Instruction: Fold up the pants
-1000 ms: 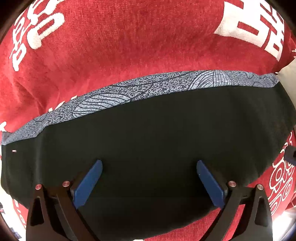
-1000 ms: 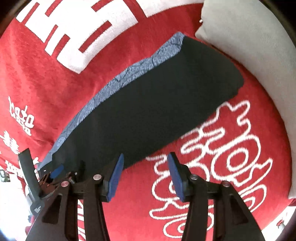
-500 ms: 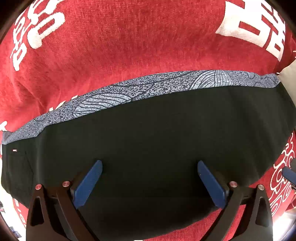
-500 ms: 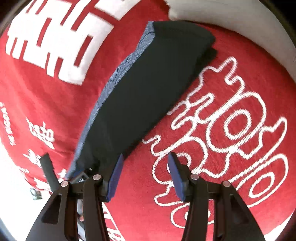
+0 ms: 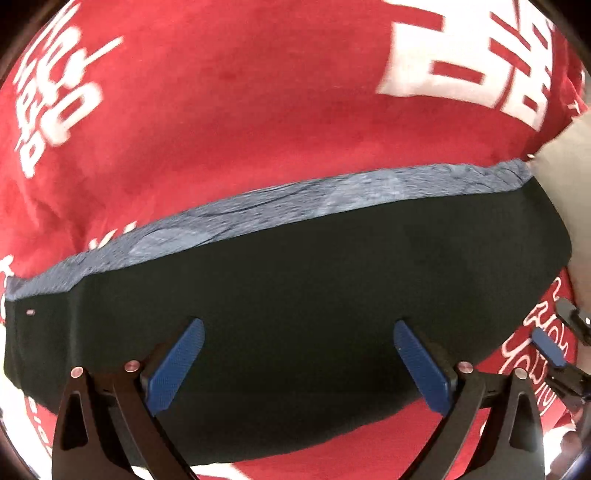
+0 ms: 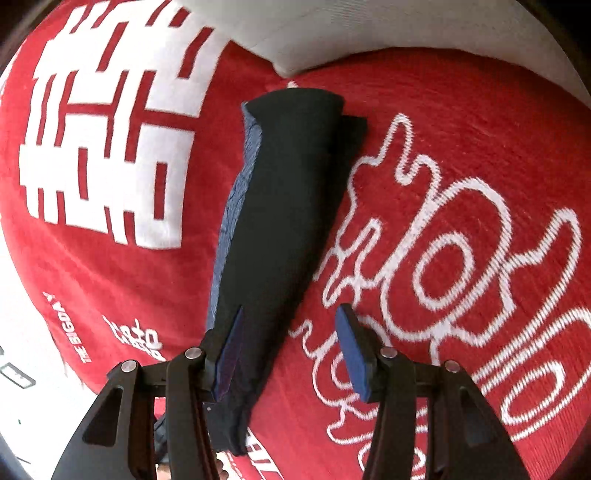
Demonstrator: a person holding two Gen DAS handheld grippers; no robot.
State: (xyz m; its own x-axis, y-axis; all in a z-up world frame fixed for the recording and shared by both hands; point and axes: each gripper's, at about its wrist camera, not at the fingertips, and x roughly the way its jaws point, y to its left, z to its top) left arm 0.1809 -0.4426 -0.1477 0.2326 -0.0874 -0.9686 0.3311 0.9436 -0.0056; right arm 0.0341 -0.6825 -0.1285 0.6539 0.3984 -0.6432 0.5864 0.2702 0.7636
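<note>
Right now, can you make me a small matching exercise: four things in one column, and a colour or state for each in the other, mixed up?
Things:
1. pants
2. blanket
3. left gripper
4. pillow

Descriptions:
A. red with white lettering
B. open, above dark cloth
C. plain white
D. black, folded, with a grey-blue patterned strip along one edge

Pairs: 1-D, 2-A, 3-B, 4-C

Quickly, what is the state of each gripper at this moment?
Left gripper: open, holding nothing, above the dark pants.
Right gripper: open, holding nothing, at the pants' edge over the red blanket.
</note>
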